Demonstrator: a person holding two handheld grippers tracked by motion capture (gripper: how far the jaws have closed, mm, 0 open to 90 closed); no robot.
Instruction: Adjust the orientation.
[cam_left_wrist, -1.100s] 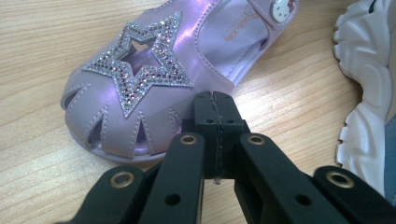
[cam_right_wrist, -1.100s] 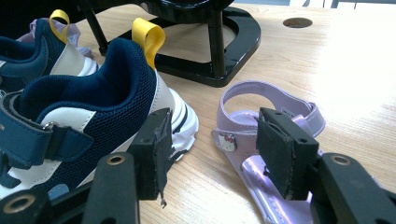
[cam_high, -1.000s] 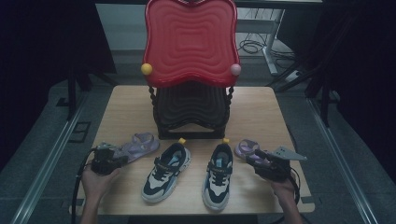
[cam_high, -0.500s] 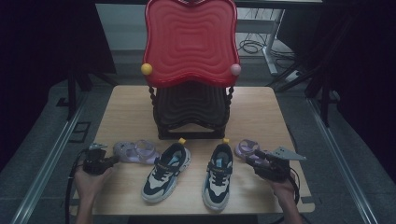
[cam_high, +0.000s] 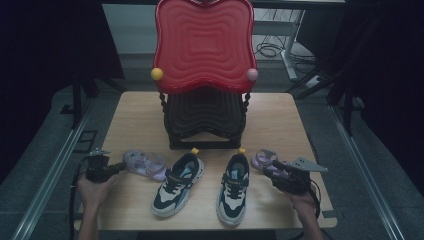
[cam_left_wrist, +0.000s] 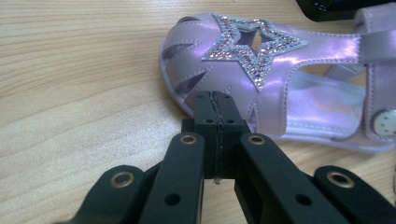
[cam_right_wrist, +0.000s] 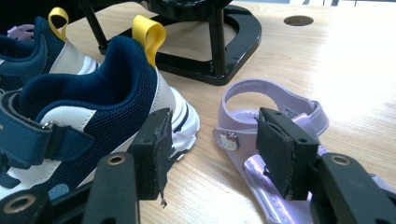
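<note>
Both tongs rest low over the near half of the wooden table (cam_high: 125, 115), one at each side of the row of shoes. At the left, the left gripper (cam_high: 121, 166) lies nearly level in the person's left hand (cam_high: 92, 187), whose forearm comes in from the near edge; its black jaws are clenched flat against each other with nothing between them, and their tips point right at the toe of the left purple sandal (cam_high: 145, 163). In the left gripper view the closed tips sit just at the rim of that sandal's toe, below its glittering star; whether they touch it cannot be told. This sandal lies flat on the table, left of the left sneaker (cam_high: 178, 182). At the right, the right gripper (cam_high: 274, 165) is held by the right hand (cam_high: 302, 200), angled toward the far left, its grey plate on top. Its jaws stand released and wide apart; in the right gripper view one pad hangs over the right purple sandal (cam_right_wrist: 268, 140) and the other hangs beside the white sole of the right sneaker (cam_right_wrist: 84, 112), neither pressing on anything. That sandal lies just right of the right sneaker, its heel strap toward the black base of the red-topped stand (cam_high: 202, 45) at the far middle of the table.
</note>
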